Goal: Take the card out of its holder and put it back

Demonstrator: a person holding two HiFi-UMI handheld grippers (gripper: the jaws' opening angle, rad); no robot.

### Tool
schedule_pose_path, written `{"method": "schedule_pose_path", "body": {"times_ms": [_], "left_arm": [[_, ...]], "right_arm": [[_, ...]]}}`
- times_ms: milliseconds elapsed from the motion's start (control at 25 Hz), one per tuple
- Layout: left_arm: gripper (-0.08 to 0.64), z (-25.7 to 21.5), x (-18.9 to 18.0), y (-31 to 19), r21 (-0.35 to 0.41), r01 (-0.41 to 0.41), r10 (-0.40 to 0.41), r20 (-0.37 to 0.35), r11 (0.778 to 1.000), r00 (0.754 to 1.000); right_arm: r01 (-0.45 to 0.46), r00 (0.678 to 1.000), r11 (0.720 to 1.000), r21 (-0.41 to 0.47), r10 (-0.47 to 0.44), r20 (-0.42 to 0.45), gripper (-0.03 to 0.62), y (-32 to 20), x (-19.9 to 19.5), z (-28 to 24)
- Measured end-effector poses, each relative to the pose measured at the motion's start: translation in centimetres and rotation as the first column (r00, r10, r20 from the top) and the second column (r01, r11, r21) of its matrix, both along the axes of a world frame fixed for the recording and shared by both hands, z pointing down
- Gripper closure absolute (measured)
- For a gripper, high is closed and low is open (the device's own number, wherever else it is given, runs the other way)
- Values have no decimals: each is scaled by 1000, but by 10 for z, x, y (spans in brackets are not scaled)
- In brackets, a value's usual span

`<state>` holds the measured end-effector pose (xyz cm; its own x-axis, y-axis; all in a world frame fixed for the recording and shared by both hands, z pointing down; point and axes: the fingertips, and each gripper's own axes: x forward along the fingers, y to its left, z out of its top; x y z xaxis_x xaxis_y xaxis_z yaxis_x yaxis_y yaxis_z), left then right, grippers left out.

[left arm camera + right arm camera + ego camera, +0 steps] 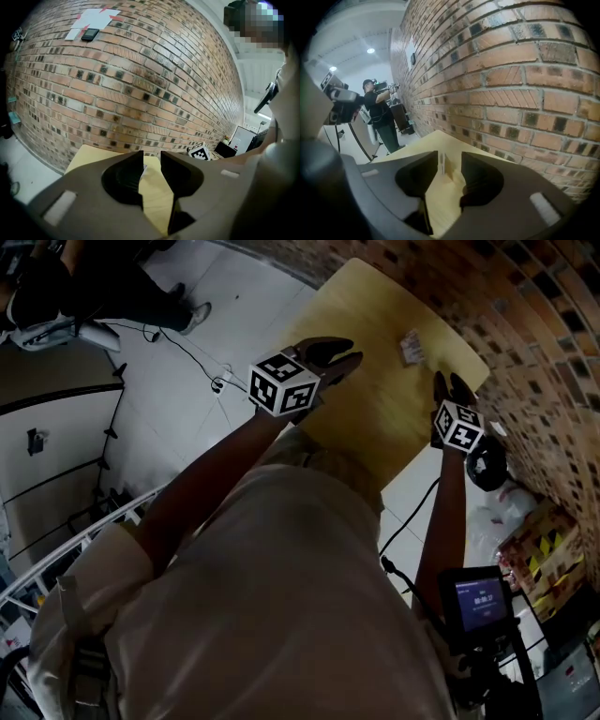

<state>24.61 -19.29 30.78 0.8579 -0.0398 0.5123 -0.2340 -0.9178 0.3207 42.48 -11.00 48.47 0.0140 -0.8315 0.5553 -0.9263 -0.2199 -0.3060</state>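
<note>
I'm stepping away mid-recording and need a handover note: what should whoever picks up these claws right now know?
Left claw: open, empty, over the table.
Right claw: open, empty, aimed at the card, not touching it.
Things: the card stands upright in its holder on the table, near the brick wall.
Done: the card looks seated; whether it has already been out once cannot be told.
Left: if it has not, pull the card out with one claw, then slot it back.
</note>
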Motion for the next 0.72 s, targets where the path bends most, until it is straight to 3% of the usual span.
{"method": "schedule_pose_path", "body": {"times_ms": [320,720], "left_arm": [[425,2,15,11,-33,-38,36,-53,999,998],[431,-5,0,-24,-22,-93,91,-84,995,992]], "right_arm": [[-111,993,986,125,114,-18,454,25,16,-69],[-217,964,955,203,242,-110,468,50,16,-163]]}}
